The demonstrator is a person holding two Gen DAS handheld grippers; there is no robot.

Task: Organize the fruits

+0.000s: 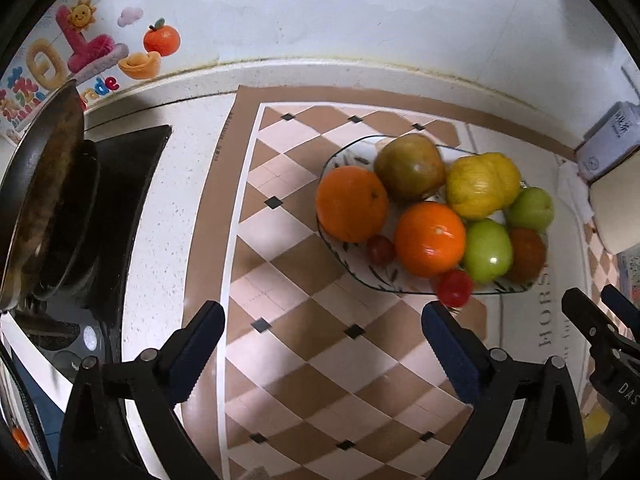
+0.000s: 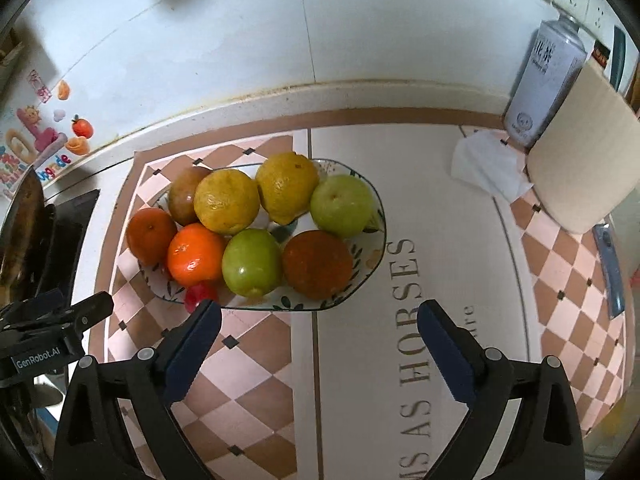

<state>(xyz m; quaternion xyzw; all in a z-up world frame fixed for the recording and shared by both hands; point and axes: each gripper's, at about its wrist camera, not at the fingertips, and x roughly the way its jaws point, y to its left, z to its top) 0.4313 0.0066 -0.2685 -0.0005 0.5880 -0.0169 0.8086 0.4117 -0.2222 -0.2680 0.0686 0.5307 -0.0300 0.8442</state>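
A patterned oval plate (image 2: pixel 360 288) on a checkered mat holds a pile of fruit: two yellow lemons (image 2: pixel 226 202), two green apples (image 2: pixel 251 262), oranges (image 2: pixel 195 254), a brownish-green fruit (image 2: pixel 184 194) and a small red one (image 2: pixel 200 295). In the left wrist view the plate (image 1: pixel 384 284) lies ahead and to the right. My left gripper (image 1: pixel 322 310) hangs open above the mat, just short of the plate's near edge, with nothing between its fingers. My right gripper (image 2: pixel 320 307) is also open and empty, above the plate's near rim.
A dark pan (image 1: pixel 48 184) rests on a black stove (image 1: pixel 120 184) at the left. At the right stand a white canister (image 2: pixel 540 88), a beige board (image 2: pixel 584 148) and a crumpled tissue (image 2: pixel 488 164). The tiled wall behind carries stickers (image 1: pixel 80 52).
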